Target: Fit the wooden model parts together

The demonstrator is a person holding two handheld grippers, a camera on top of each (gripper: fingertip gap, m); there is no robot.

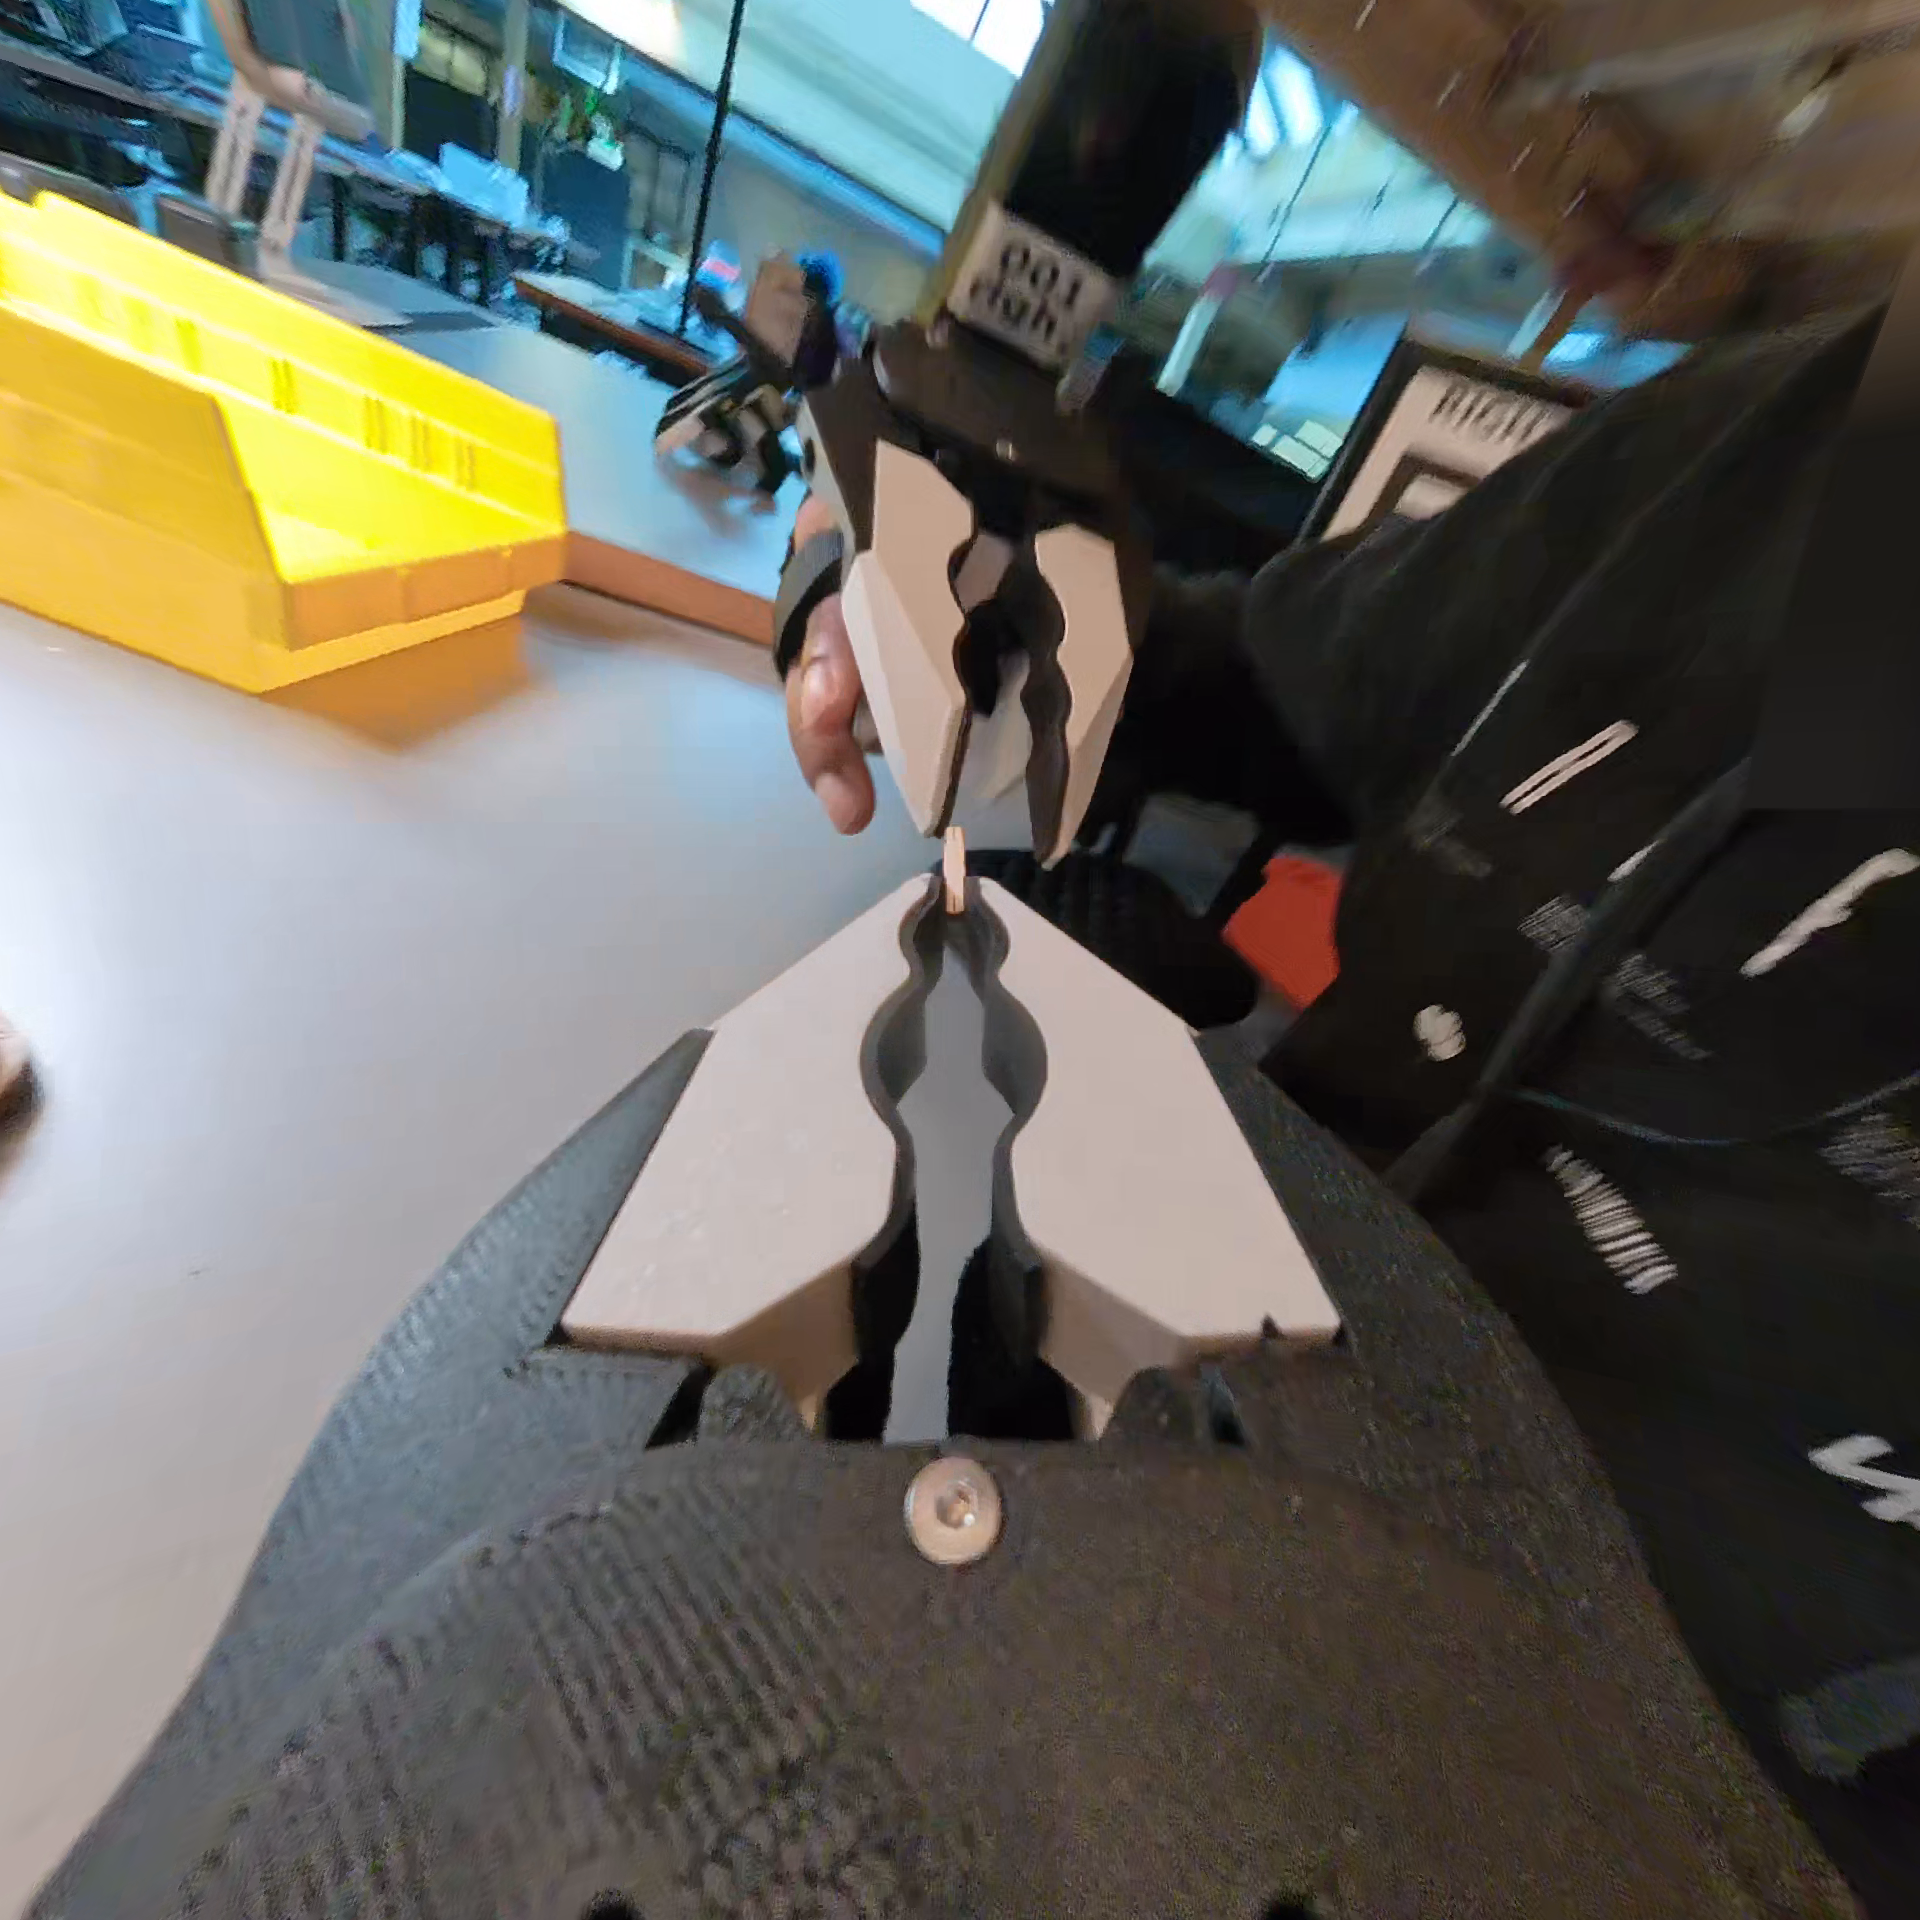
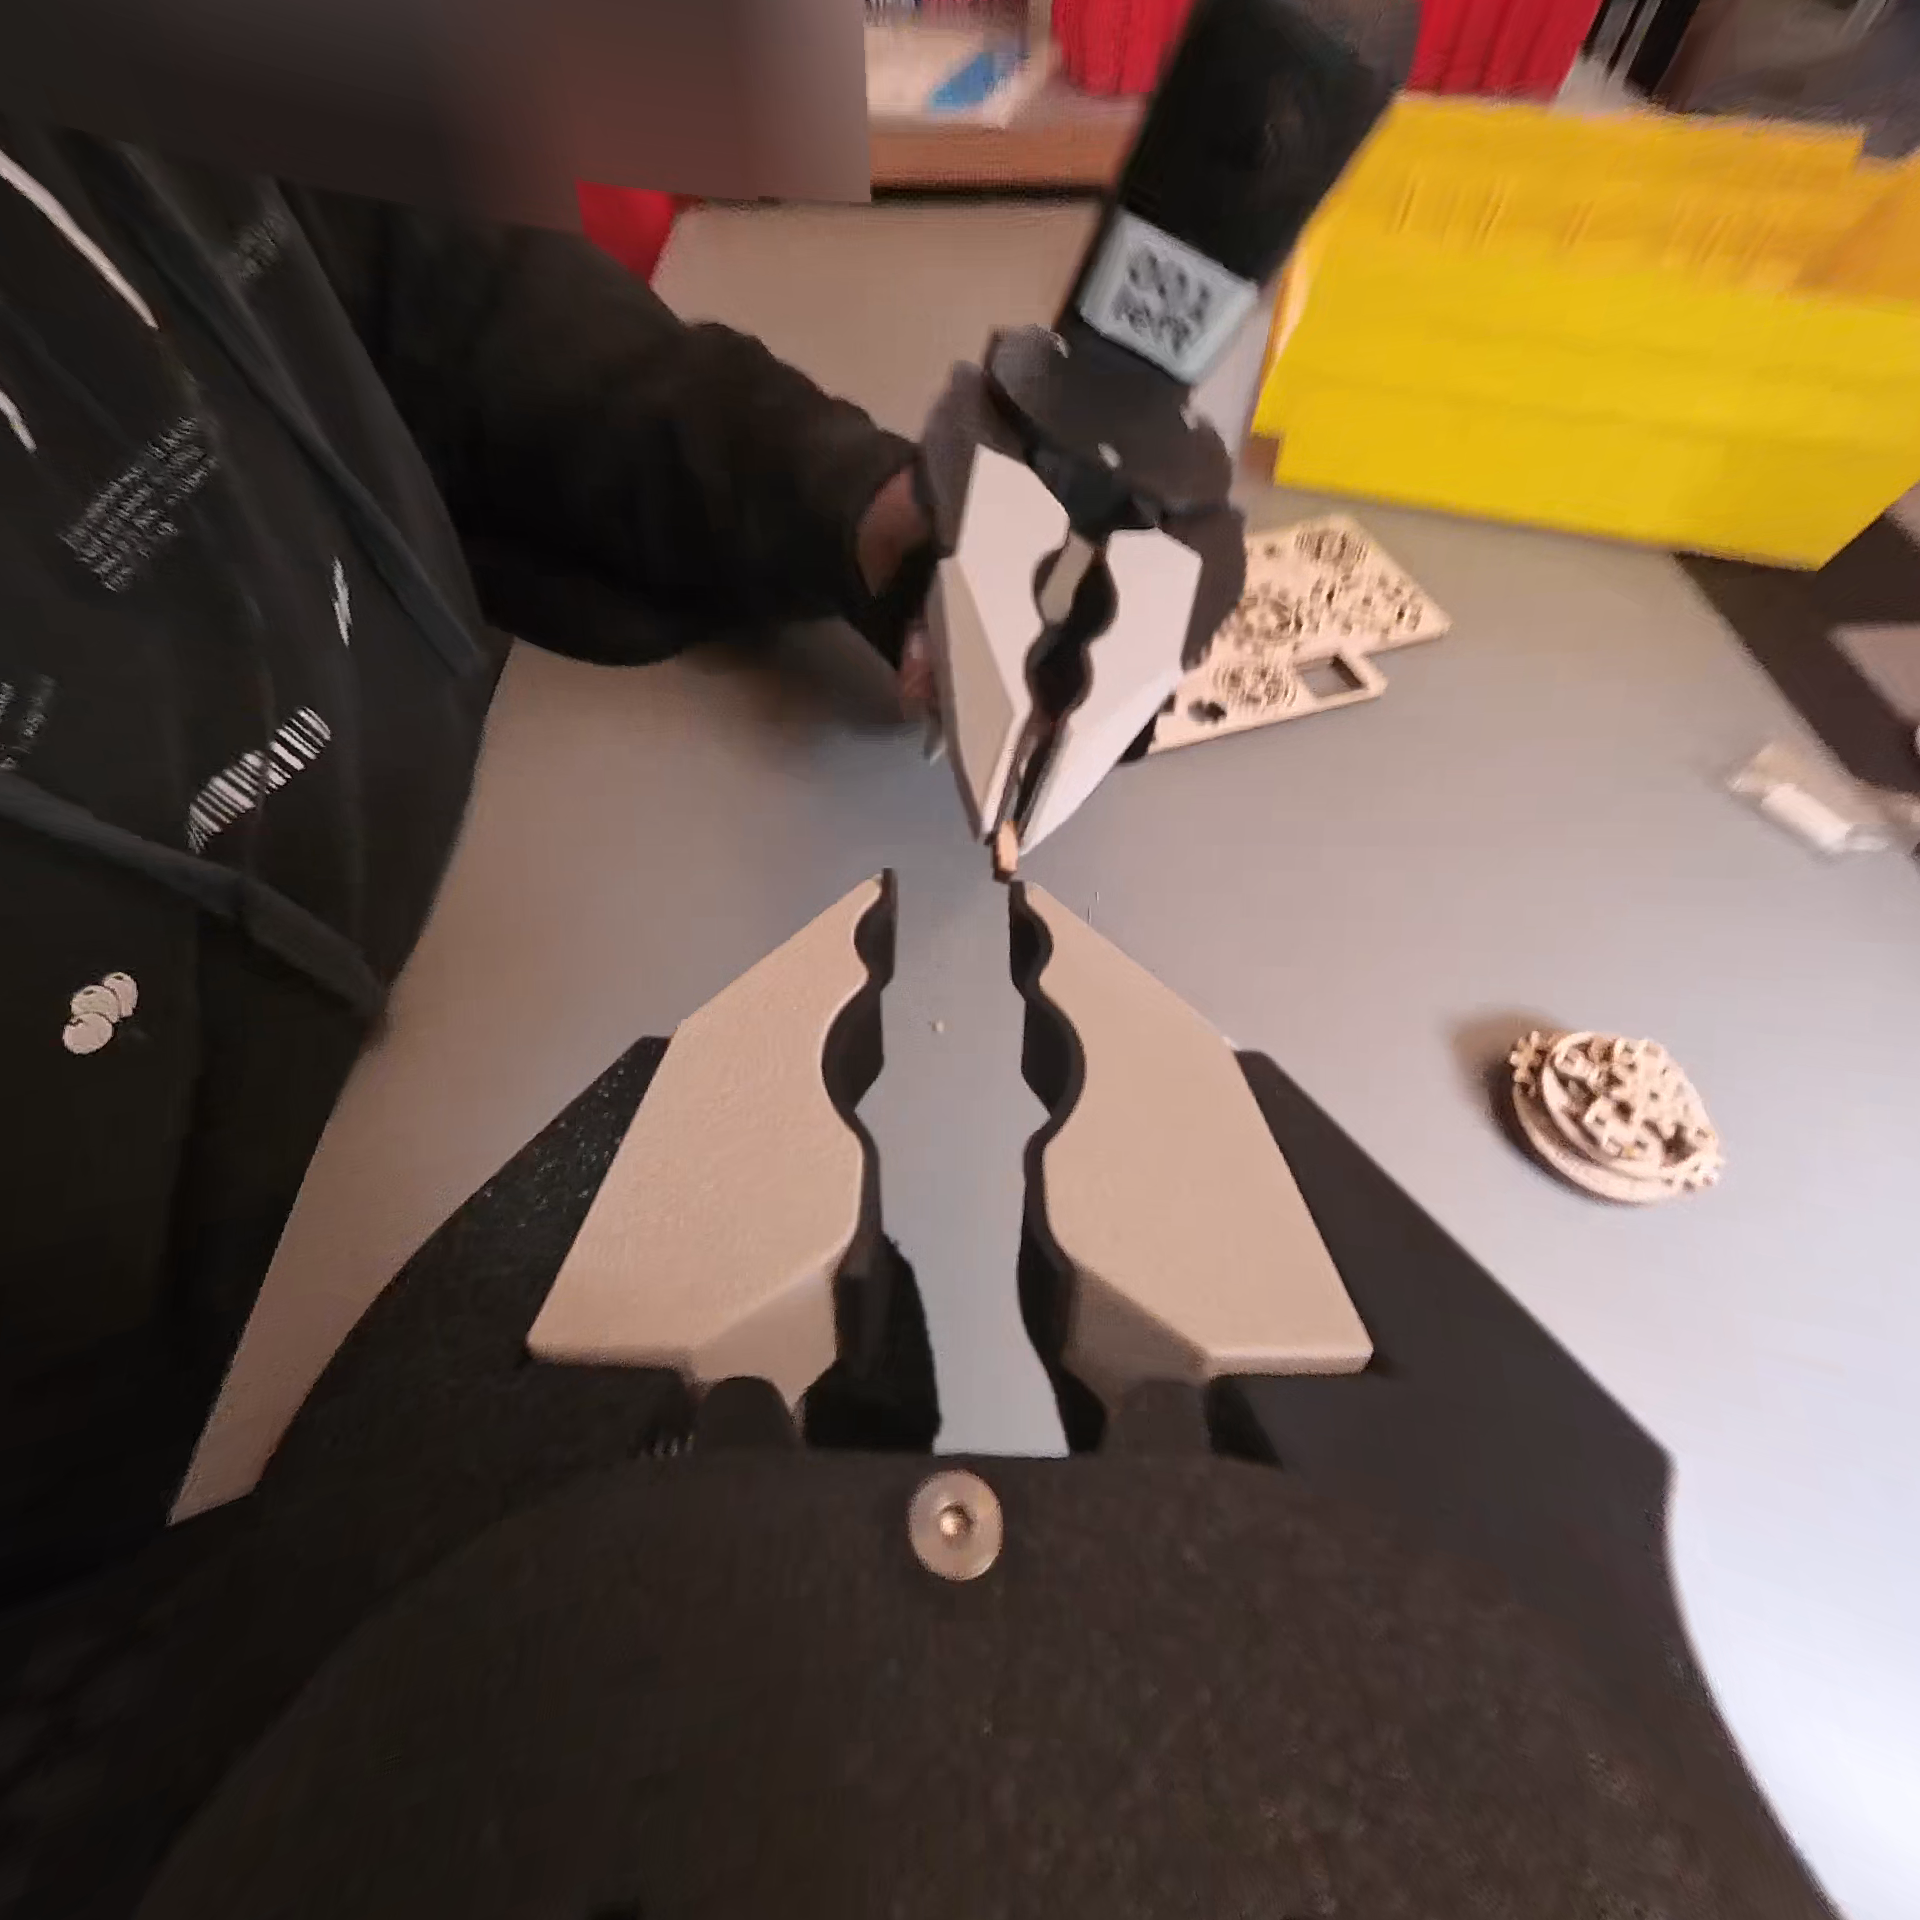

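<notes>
In the left wrist view, a yellow plastic bin (image 1: 281, 499) sits at the upper left on the grey table (image 1: 312, 935); at centre the left gripper (image 1: 954, 889) pinches a small pale wooden peg (image 1: 954, 871) at its very tips, jaws narrow, the peg's long axis running on along the fingers, up the frame; directly above it the right gripper (image 1: 987, 842) points down at it, tip to tip, jaws a little apart

In the right wrist view, the person's black printed sleeve (image 2: 260, 520) fills the left; at centre the right gripper (image 2: 951, 888) stands moderately open and, as far as I can tell, empty, its right fingertip (image 2: 1023, 896) just below the peg (image 2: 1004, 854); the peg lies slightly right of this gripper's midline; a laser-cut wooden sheet (image 2: 1320, 644) and a round wooden gear assembly (image 2: 1616, 1127) lie to the right

I judge a handover or regrip pending; the right gripper must shift slightly right to straddle the peg
</notes>
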